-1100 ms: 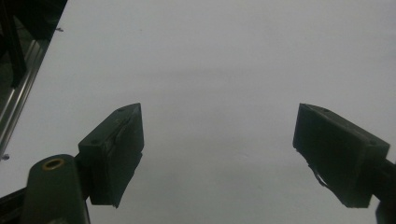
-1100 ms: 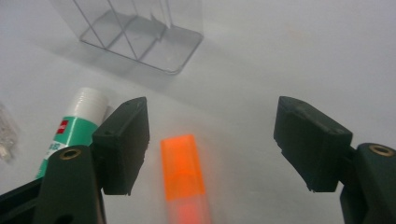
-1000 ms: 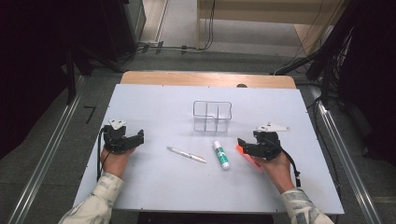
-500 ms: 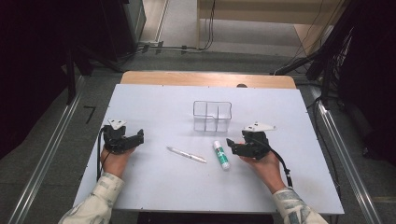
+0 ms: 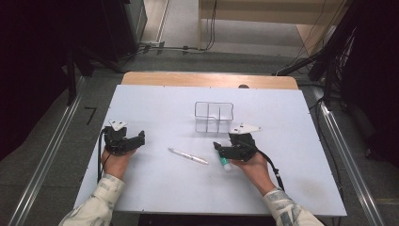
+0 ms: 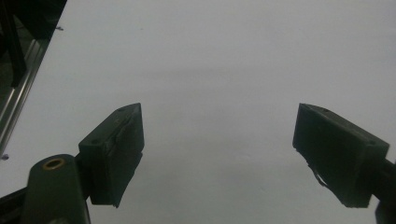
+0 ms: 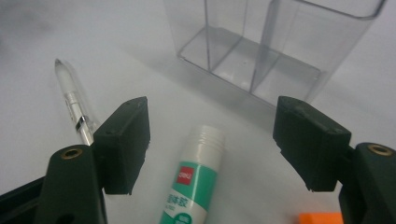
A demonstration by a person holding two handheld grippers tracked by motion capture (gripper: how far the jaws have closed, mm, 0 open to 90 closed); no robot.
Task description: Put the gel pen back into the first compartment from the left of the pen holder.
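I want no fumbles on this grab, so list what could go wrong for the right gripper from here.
1. The glue stick is round and lies on its side between the open jaws of the right gripper; an off-centre squeeze may roll it away.
2. The pen lies just beside one jaw; a sideways shift could knock it.
3. The clear organizer stands close ahead; pushing forward may bump it.

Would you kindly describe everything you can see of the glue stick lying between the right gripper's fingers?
The glue stick is a small tube with a white ribbed cap and a green and white label bearing a red logo; it looks like plastic. It lies flat on the white table, capped, its cap end pointing toward the clear organiser. The open right gripper straddles it without touching. The pen lies apart beside it.
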